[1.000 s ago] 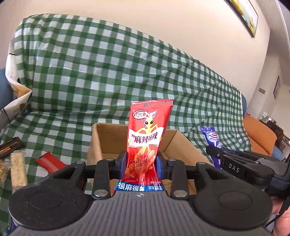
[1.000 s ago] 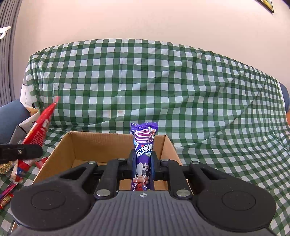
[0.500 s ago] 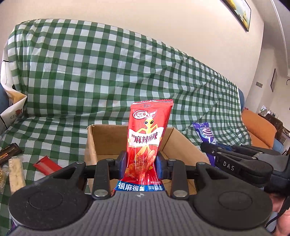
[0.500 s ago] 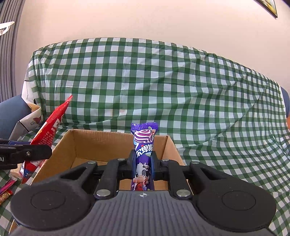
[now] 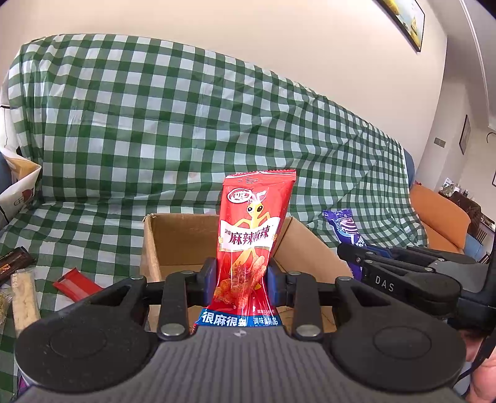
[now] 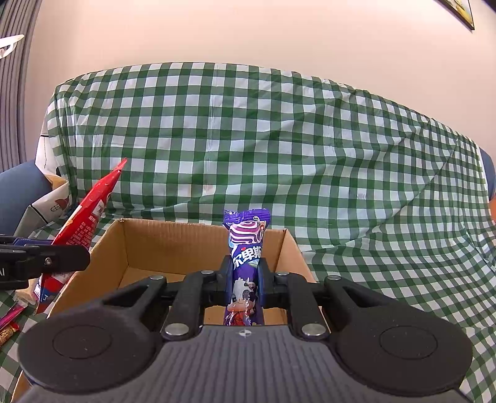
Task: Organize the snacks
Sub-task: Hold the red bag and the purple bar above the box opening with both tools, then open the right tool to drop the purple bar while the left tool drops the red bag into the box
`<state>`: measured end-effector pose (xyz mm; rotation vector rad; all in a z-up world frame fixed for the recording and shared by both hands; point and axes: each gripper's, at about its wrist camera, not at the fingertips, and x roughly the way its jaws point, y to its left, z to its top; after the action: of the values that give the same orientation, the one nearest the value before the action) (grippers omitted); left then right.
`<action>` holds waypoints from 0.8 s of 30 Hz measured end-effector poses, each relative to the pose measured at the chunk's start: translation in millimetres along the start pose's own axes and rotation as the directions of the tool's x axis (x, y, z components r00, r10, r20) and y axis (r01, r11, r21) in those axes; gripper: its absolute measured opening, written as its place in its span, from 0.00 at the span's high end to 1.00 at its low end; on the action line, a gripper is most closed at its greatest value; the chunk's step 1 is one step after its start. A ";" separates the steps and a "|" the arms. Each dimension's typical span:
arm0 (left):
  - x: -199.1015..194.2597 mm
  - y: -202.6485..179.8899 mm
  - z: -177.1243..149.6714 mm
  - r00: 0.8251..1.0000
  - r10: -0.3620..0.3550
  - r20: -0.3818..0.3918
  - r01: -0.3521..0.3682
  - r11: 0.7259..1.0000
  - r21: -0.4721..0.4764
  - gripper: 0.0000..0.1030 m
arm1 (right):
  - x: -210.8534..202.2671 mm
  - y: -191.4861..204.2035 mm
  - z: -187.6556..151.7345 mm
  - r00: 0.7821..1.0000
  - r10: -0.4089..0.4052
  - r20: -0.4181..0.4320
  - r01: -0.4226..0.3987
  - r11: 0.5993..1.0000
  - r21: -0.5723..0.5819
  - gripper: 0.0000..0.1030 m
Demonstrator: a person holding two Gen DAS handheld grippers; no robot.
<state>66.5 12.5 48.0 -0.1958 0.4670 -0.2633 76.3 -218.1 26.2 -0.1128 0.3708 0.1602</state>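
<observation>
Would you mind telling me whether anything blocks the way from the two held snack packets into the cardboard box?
Nothing visible does. The red packet in the left gripper and the purple packet in the right gripper stand upright at the open, apparently empty cardboard box.

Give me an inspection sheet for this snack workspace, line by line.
Surface: green-and-white checked cloth draped over a sofa.
Job's things: open brown cardboard box; red snack packet; purple candy packet.
Clutter: loose wrapped snacks on the cloth left of the box.
Grippers: left tool shut on the red packet; right tool shut on the purple packet.
Cables: nothing seen.
Surroundings: plain wall, framed picture.
</observation>
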 end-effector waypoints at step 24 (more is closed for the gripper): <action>-2.7 -2.0 -0.3 1.000 -0.012 0.006 0.012 1.000 -0.007 0.65 | 0.2 1.8 0.1 1.000 -0.002 -0.005 0.002 1.000 -0.011 0.85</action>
<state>63.6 11.3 49.4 -0.2067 0.4610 -0.2726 76.2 -216.3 26.1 -0.1248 0.3746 0.1600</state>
